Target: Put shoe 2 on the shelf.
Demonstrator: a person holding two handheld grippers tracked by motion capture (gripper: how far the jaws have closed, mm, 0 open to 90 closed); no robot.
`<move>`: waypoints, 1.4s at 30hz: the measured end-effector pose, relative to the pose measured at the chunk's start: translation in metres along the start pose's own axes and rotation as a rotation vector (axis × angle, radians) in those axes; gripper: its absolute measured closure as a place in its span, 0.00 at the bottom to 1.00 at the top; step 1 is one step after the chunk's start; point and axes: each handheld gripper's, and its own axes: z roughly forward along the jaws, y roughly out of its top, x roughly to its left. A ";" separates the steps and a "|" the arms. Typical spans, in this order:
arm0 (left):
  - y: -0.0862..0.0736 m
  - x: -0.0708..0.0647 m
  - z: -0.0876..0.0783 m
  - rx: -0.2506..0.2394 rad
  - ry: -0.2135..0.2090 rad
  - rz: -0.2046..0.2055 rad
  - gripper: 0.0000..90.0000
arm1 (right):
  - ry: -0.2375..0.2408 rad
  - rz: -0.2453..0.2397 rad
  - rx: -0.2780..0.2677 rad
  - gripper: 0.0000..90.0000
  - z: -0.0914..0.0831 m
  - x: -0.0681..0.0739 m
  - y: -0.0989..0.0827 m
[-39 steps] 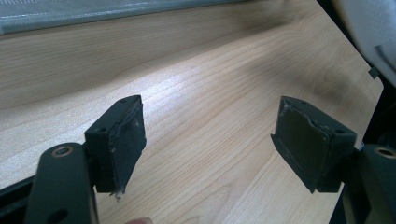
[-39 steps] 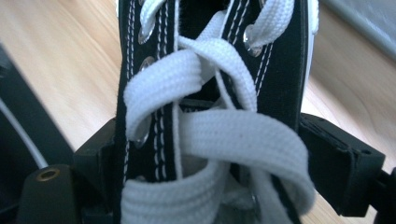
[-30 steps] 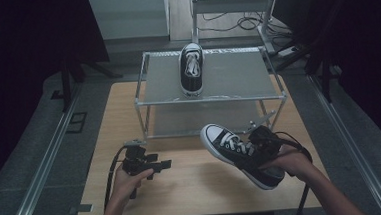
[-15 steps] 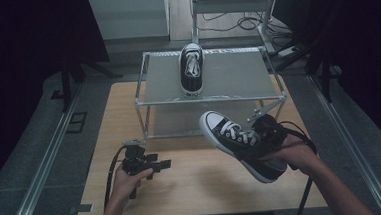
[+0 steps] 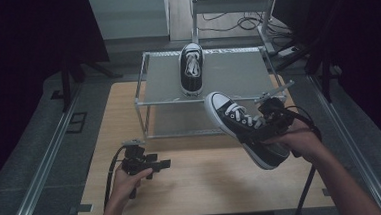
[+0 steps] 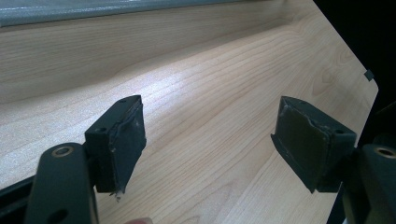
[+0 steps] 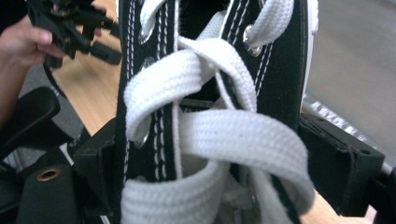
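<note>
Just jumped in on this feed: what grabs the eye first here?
The black sneaker with white laces, held tilted above the table's right side in the right gripper, jaws clamped across its laced top. Its mate sits on the metal rack behind. The left gripper waits empty at front left.

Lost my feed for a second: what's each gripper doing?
Left gripper: jaws apart, empty, over the table.
Right gripper: shut on the black sneaker.
</note>
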 end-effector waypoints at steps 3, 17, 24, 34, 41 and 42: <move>0.000 0.000 0.001 0.002 0.000 0.001 0.28 | -0.014 0.014 -0.008 0.18 -0.004 -0.003 0.007; 0.000 0.001 0.000 0.001 -0.002 -0.002 0.28 | -0.031 0.059 -0.026 0.18 -0.007 -0.014 0.034; 0.000 0.002 0.000 0.001 -0.001 -0.004 0.28 | -0.046 0.095 -0.032 0.18 -0.004 -0.016 0.048; 0.000 0.003 -0.002 -0.002 -0.002 -0.005 0.28 | -0.087 0.188 -0.049 0.18 0.000 -0.023 0.065; 0.000 0.003 -0.001 -0.002 -0.003 -0.006 0.28 | -0.095 0.226 -0.065 0.18 0.001 -0.028 0.075; 0.000 0.003 -0.001 -0.001 -0.003 -0.007 0.28 | -0.095 0.232 -0.067 0.18 0.001 -0.029 0.076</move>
